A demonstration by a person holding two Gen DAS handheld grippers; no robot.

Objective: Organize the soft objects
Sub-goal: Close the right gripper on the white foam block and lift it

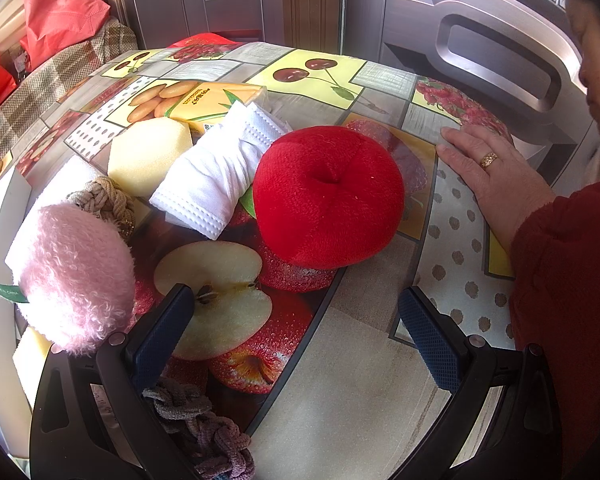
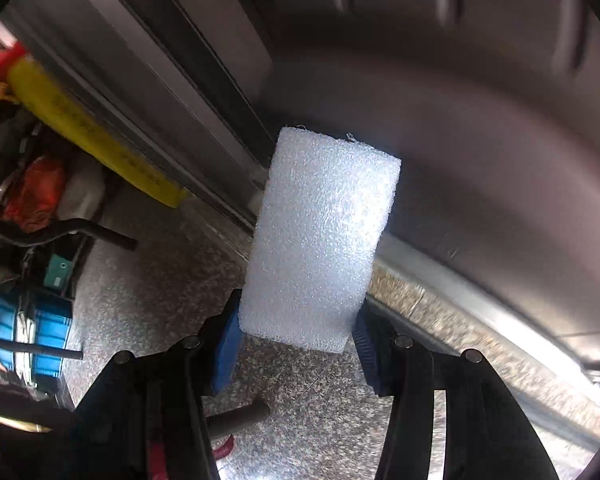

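In the right wrist view my right gripper (image 2: 298, 334) is shut on a white foam block (image 2: 320, 236), which sticks out ahead of the blue pads, high over a speckled floor. In the left wrist view my left gripper (image 1: 296, 320) hangs open over the fruit-print table (image 1: 360, 380) with nothing between its fingers. Ahead of it lie a red plush ball (image 1: 328, 196), a rolled white cloth (image 1: 216, 172), a yellow sponge (image 1: 148, 152), a pink fluffy ball (image 1: 76, 272), a beige knotted rope (image 1: 104, 200) and a grey-purple braided rope (image 1: 208, 432).
A person's hand (image 1: 496, 176) with a ring rests on the table's right edge, red sleeve beside it. A yellow biscuit box (image 1: 188, 100) lies at the back. Dark panelled doors stand behind. On the floor to the left are a blue crate (image 2: 40, 332) and a yellow tube (image 2: 92, 132).
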